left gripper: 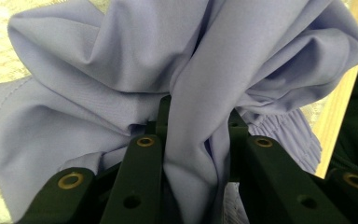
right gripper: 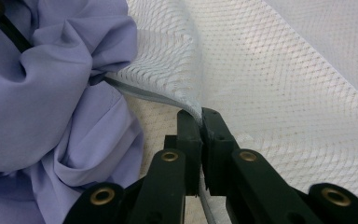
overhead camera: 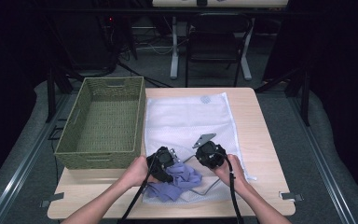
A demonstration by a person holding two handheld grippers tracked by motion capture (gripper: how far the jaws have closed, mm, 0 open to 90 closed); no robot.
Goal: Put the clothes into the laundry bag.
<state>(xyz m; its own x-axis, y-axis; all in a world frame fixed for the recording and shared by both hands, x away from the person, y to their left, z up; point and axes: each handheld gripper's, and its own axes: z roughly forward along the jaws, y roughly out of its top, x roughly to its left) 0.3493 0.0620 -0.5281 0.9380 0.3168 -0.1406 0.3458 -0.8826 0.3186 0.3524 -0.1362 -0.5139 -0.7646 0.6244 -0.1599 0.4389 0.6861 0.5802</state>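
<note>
Left tool (left gripper: 198, 140) has a bunched fold of the lavender garment (overhead camera: 179, 179) between its jaws; they sit narrow w/ cloth running through the gap, though I can't tell if the pads truly pinch it. Right tool (right gripper: 200, 126) is clamped tight on the edge of the white mesh laundry bag (overhead camera: 186, 119), lifting that rim so the mouth gapes a bit. Both tools sit at the near edge of the counter (overhead camera: 261, 135), left one just beside the right.

Garment is a crumpled heap at the bag's near end, resting on the mesh, prob. partly at the opening; how much is inside I can't tell. Green woven basket (overhead camera: 105, 121) stands far-left of the bag, touching its left side.

Risks from here, as I judge it:
- Left hold looks shallow, so cloth could slip out mid-push.
- Loose folds may snag on the bag's rim & bunch outside instead of going in.
- Right tool holds a thin strip of mesh; a hard tug could pull it free & the mouth would collapse.
- Whole bag may slide on the counter.
</note>
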